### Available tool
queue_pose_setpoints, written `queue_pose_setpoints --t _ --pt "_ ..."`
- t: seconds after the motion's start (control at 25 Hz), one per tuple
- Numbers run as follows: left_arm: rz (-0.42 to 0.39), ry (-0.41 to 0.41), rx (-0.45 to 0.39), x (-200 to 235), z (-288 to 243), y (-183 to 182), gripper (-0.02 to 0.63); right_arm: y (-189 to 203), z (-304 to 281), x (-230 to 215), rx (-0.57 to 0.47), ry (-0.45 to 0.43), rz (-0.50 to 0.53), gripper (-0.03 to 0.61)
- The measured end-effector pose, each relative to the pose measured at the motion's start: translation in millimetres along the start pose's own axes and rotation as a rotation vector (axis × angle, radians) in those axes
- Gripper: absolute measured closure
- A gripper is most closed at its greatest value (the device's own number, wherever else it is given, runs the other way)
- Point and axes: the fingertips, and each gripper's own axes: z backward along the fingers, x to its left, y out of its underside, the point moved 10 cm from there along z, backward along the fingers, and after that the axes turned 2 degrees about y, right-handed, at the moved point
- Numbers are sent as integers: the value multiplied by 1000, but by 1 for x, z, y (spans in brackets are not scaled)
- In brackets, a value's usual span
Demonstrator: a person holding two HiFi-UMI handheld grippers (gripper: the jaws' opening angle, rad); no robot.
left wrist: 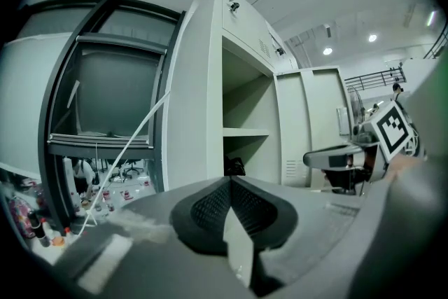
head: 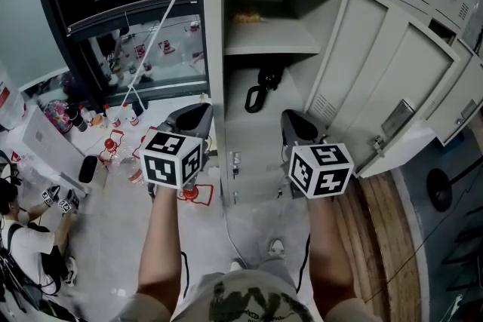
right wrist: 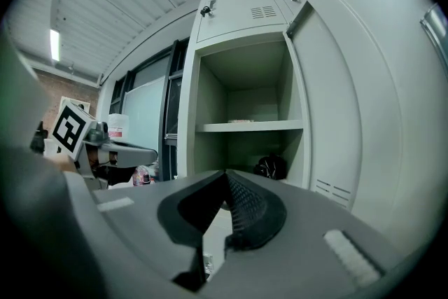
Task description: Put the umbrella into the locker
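Observation:
The black folded umbrella (head: 261,86) lies inside the open grey locker (head: 213,49), below its shelf, with its loop handle toward the front. It also shows as a dark bundle at the back of the lower compartment as umbrella (left wrist: 234,166) and umbrella (right wrist: 271,167). My left gripper (head: 198,112) hovers in front of the locker's left edge, jaws shut and empty (left wrist: 229,178). My right gripper (head: 293,120) is held level beside it, before the opening, its tips meeting with nothing between them (right wrist: 225,173). Neither gripper touches the umbrella.
The locker door (head: 392,79) stands swung open to the right. A small yellowish item (head: 246,15) rests on the upper shelf. A white cord (head: 162,26) slants across the dark window at left. Bottles (head: 113,117) and a crouching person (head: 26,234) are on the floor at left.

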Motion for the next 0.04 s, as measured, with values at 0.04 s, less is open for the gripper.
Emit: queue_pose_setpoints --t 0.04 --pt "3 4 1 0 0 1 607 0 0 0 0 -1 -1 581"
